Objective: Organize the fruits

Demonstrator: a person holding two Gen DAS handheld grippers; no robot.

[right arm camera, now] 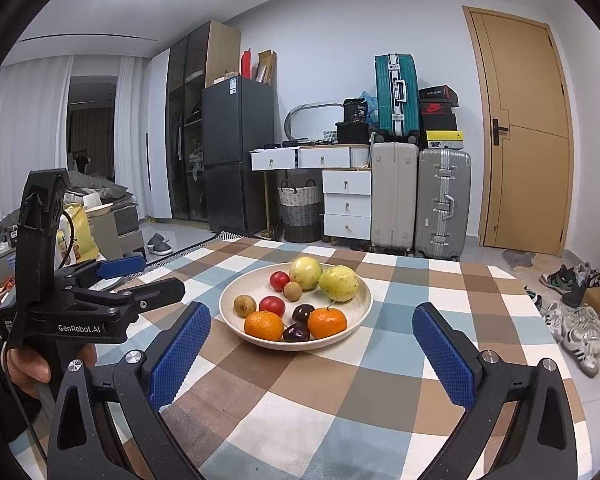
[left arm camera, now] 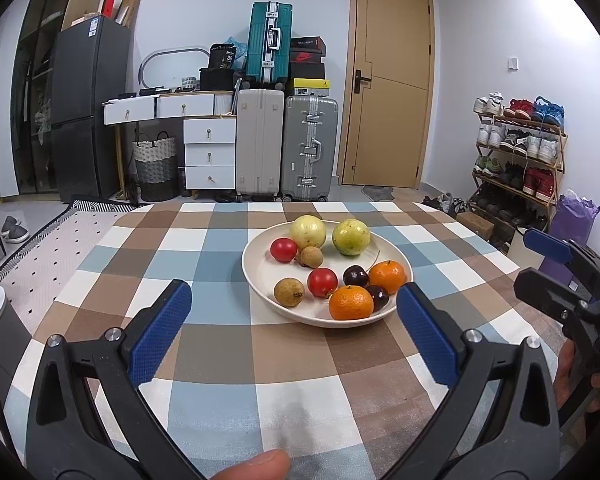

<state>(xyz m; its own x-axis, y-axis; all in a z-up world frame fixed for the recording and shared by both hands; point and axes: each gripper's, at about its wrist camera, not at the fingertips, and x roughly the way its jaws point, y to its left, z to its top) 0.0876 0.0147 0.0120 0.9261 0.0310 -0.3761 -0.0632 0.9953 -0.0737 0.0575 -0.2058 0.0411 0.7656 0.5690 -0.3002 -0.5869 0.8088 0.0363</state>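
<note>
A white plate (left arm camera: 260, 276) (right arm camera: 230, 312) sits on the checked tablecloth and holds two yellow-green fruits (left arm camera: 351, 237) (right arm camera: 339, 283), two red tomatoes (left arm camera: 322, 282), two oranges (left arm camera: 351, 303) (right arm camera: 263, 325), two dark plums (left arm camera: 356, 276) and two brown longans (left arm camera: 288, 292). My left gripper (left arm camera: 294, 300) is open and empty, just short of the plate's near rim. My right gripper (right arm camera: 310, 322) is open and empty, held above the table before the plate. Each gripper shows in the other's view: the right one (left arm camera: 552, 268) at the right edge, the left one (right arm camera: 140, 276) at the left.
The checked table (left arm camera: 220, 360) (right arm camera: 380, 380) ends beyond the plate. Behind stand suitcases (left arm camera: 288, 144), white drawers (left arm camera: 209, 154), a dark fridge (left arm camera: 88, 108) and a door (left arm camera: 388, 80). A shoe rack (left arm camera: 520, 148) stands at the right, with shoes on the floor (right arm camera: 576, 320).
</note>
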